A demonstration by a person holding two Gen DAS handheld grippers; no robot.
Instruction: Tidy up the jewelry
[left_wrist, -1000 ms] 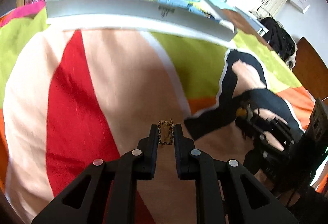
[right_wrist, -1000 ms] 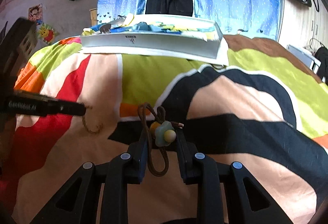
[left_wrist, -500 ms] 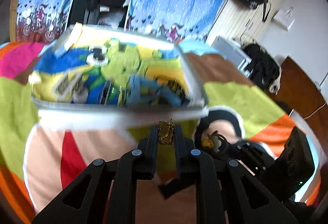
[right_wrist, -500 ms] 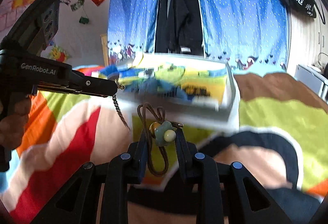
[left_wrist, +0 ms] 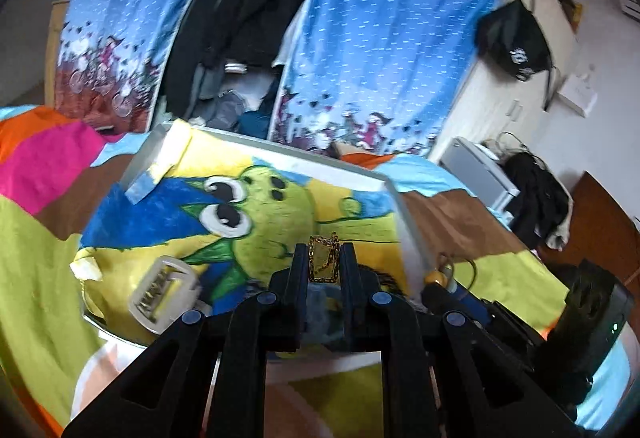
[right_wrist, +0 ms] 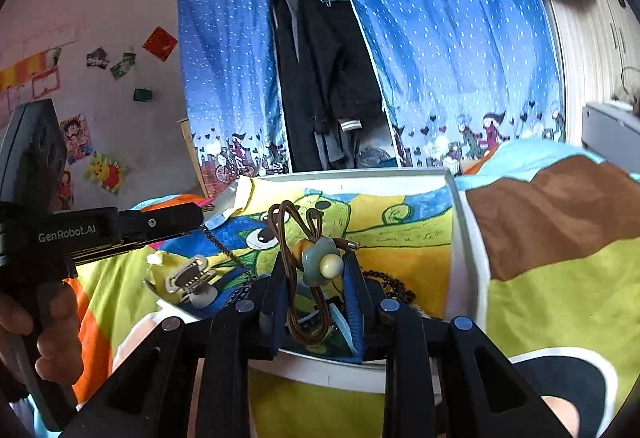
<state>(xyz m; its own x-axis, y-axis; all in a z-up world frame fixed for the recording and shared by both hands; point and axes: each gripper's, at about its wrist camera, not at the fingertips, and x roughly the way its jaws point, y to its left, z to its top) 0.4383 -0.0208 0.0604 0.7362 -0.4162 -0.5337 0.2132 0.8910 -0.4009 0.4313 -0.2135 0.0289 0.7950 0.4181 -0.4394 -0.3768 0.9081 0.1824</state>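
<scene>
My left gripper (left_wrist: 324, 254) is shut on a gold chain (left_wrist: 323, 258) and hovers over the near part of a white tray (left_wrist: 412, 238) lined with a cartoon drawing. In the right wrist view the chain (right_wrist: 218, 244) dangles from the left gripper (right_wrist: 196, 215) down into the tray (right_wrist: 460, 238). My right gripper (right_wrist: 318, 266) is shut on a brown cord hair tie with a blue flower charm (right_wrist: 320, 264), just above the tray's near edge. A white hair clip (left_wrist: 162, 292) (right_wrist: 188, 280) lies in the tray's left part. Dark beads (right_wrist: 394, 284) rest in it on the right.
The tray sits on a bed with a multicoloured blanket (left_wrist: 36, 250). Blue curtains (right_wrist: 440, 57) and dark hanging clothes (right_wrist: 324, 77) stand behind. A person's hand (right_wrist: 52, 342) holds the left gripper. The right gripper's body (left_wrist: 580, 326) is at the lower right of the left wrist view.
Both grippers have risen from the blanket and moved forward over the tray, each still holding its item. The chain now hangs into the tray.
</scene>
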